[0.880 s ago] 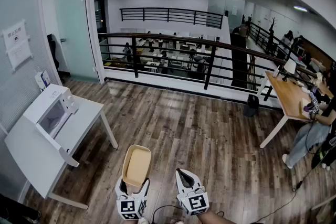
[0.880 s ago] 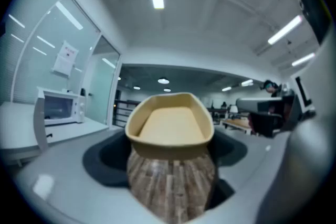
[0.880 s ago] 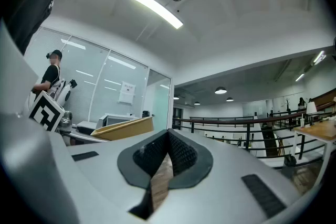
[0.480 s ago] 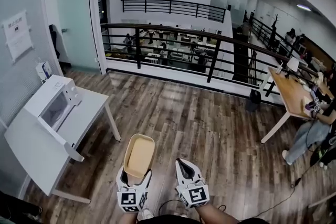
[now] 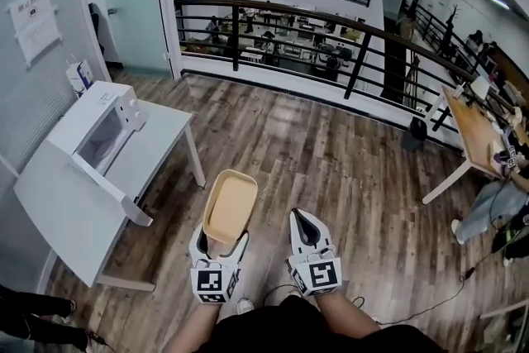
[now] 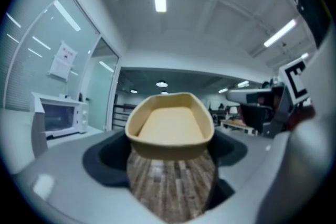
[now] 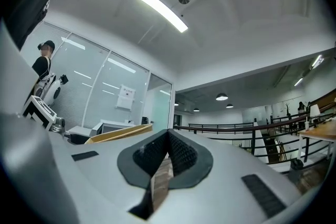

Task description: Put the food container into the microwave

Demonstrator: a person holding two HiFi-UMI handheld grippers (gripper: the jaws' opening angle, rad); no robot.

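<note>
A tan, empty food container (image 5: 230, 207) sticks out forward from my left gripper (image 5: 217, 242), which is shut on its near end. In the left gripper view the container (image 6: 170, 126) fills the middle between the jaws of the left gripper (image 6: 170, 159). My right gripper (image 5: 301, 222) is beside it on the right, shut and empty; the right gripper (image 7: 168, 139) has its pads meeting at the tip. The white microwave (image 5: 97, 130) stands on a white table (image 5: 58, 211) to the left, its door (image 5: 111, 190) swung open. The microwave (image 6: 59, 115) also shows in the left gripper view.
A small box (image 5: 80, 76) sits behind the microwave. A black railing (image 5: 331, 37) crosses the back of the wooden floor. A wooden desk (image 5: 475, 128) with a seated person (image 5: 496, 207) is at the right. Someone's legs (image 5: 33, 314) show at the lower left.
The view has moved nearer to the table and microwave, which now sit larger and closer on the left. Both grippers and the held container keep their places in front of me.
</note>
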